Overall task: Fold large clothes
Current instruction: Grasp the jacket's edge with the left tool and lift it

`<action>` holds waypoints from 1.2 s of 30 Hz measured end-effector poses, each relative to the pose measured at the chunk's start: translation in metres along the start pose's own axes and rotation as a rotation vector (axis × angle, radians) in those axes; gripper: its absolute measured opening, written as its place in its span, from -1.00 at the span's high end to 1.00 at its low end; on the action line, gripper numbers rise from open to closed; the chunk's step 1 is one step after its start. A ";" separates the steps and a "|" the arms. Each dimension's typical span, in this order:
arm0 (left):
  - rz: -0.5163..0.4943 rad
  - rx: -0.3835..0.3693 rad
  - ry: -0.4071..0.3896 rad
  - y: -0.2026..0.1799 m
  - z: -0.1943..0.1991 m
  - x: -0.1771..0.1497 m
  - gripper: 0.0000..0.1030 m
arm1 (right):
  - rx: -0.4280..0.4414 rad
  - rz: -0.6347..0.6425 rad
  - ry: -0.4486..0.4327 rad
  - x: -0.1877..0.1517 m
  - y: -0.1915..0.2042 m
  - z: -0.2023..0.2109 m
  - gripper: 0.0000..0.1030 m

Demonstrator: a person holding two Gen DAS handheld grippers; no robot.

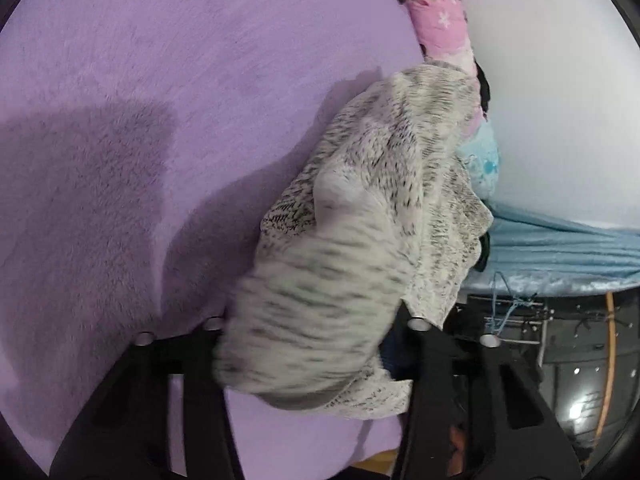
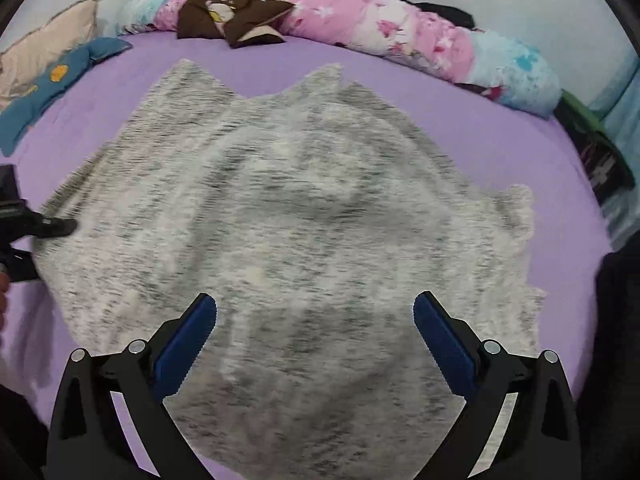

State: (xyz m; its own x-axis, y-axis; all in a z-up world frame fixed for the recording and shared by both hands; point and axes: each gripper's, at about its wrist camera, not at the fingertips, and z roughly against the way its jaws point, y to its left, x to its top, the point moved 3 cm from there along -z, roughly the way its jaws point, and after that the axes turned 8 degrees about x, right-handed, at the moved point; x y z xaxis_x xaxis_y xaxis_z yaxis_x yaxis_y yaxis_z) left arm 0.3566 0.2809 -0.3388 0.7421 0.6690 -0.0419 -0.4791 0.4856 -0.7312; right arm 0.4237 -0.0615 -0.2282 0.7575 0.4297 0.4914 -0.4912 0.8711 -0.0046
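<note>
Right wrist view shows the grey knit sweater spread over the purple bed, its far edge toward the pink quilt. The right tool hangs over the sweater's near part, fingers wide apart and empty. The left tool meets the sweater's left edge; its own view shows fabric bunched between the arms, but whether it is clamped I cannot tell. Likely best: carry that edge across evenly and low, keeping the knit flat.
</note>
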 end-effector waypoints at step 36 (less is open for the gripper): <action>-0.733 0.504 -0.470 -0.174 0.039 -0.136 0.37 | 0.326 -0.219 0.280 0.152 0.036 0.073 -0.88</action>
State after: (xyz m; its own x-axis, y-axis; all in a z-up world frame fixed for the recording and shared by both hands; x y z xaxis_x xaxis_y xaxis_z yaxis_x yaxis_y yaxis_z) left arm 0.3208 0.1268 -0.1793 0.7254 0.2107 0.6553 -0.2015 0.9753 -0.0906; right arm 0.4898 0.0180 -0.0900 0.9228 0.3310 0.1972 -0.3826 0.8473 0.3683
